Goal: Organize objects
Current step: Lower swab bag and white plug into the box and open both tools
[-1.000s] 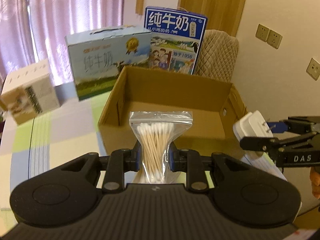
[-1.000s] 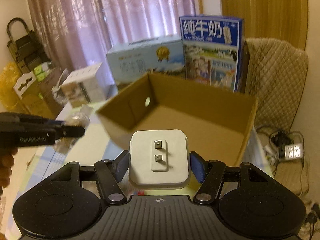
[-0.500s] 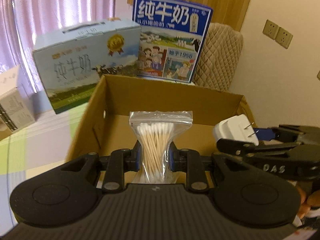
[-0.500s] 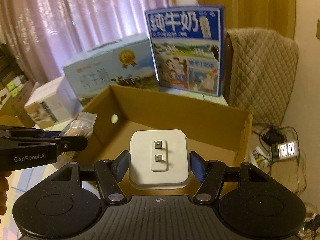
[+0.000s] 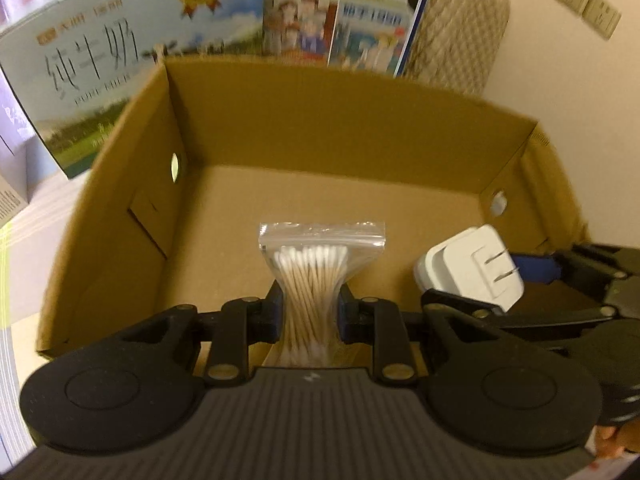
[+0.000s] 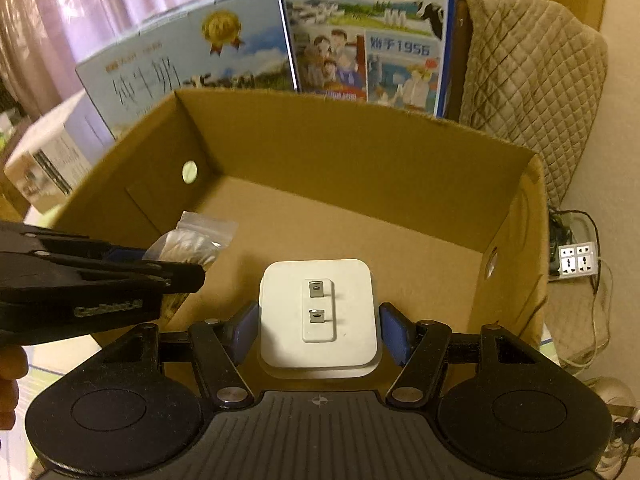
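- The left gripper [image 5: 308, 312] is squeezed tight around the waist of a clear bag of cotton swabs [image 5: 316, 276].
- The right gripper [image 6: 318, 330], about half spread, pinches a white plug adapter [image 6: 319, 312], prongs forward.
- Both hang over the open cardboard box [image 6: 360, 152].
- Two milk cartons [image 6: 368, 32] stand behind it.

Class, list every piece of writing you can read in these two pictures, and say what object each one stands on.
"始于1956": dark blue milk carton, on a picture panel.
"纯牛奶", cut off at the top: same carton, large white heading.
"纯牛奶": pale blue milk carton, in thin strokes.
"PURE MILK", faint: beneath that.
"GenRobot.AI", blurred: side of the left gripper.
Small print on the white box: too blurred to read.
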Available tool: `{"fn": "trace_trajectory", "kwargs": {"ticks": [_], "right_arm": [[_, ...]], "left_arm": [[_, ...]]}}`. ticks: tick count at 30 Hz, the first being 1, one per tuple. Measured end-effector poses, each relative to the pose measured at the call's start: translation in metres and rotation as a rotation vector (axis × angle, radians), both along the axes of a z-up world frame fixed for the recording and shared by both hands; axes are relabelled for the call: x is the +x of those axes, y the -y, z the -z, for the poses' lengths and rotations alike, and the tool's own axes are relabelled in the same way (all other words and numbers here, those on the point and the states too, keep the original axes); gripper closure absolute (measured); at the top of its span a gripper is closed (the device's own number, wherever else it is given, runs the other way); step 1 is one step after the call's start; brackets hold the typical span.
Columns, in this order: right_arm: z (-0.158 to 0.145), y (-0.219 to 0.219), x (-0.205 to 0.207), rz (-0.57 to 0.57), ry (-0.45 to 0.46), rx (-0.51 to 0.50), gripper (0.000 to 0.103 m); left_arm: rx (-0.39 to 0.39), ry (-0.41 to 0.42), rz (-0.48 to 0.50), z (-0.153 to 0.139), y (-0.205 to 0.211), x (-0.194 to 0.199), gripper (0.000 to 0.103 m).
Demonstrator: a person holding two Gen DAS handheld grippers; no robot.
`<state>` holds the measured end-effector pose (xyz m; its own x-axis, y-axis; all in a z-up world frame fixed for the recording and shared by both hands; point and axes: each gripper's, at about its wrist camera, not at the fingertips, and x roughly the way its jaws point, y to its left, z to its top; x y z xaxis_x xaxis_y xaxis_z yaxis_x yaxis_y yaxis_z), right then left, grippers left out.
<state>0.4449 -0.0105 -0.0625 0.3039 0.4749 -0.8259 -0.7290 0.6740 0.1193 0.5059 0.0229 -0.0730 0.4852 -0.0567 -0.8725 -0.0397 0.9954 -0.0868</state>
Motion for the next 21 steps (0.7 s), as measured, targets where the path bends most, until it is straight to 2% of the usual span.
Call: {"fn": "trace_trajectory", "kwargs": {"ticks": [8,11,13,15,21], "right_arm": [[0.014,-0.007,0.007,-0.007,-0.02,-0.045,0.042],[0.014,-0.007,0.008,-0.008,-0.021,-0.052,0.042],[0.014,-0.006,0.009,-0.001,-0.028,-0.055,0.042],[0.014,-0.005,0.01,0.0,-0.033,-0.051,0.042],[0.014,-0.007,0.01,-0.005,-0.049,-0.05,0.042]], "left_arm": [[0.005,-0.065,0.02,0.018,-0.003,0.012,0.082],[-0.007,-0.084,0.017,0.021,-0.006,0.014,0.072],[-0.015,-0.081,0.007,0.02,-0.009,0.015,0.057],[-0.011,-0.073,0.016,0.017,-0.007,0.015,0.051],[0.013,-0.065,0.033,0.01,-0.009,0.01,0.05]]}}
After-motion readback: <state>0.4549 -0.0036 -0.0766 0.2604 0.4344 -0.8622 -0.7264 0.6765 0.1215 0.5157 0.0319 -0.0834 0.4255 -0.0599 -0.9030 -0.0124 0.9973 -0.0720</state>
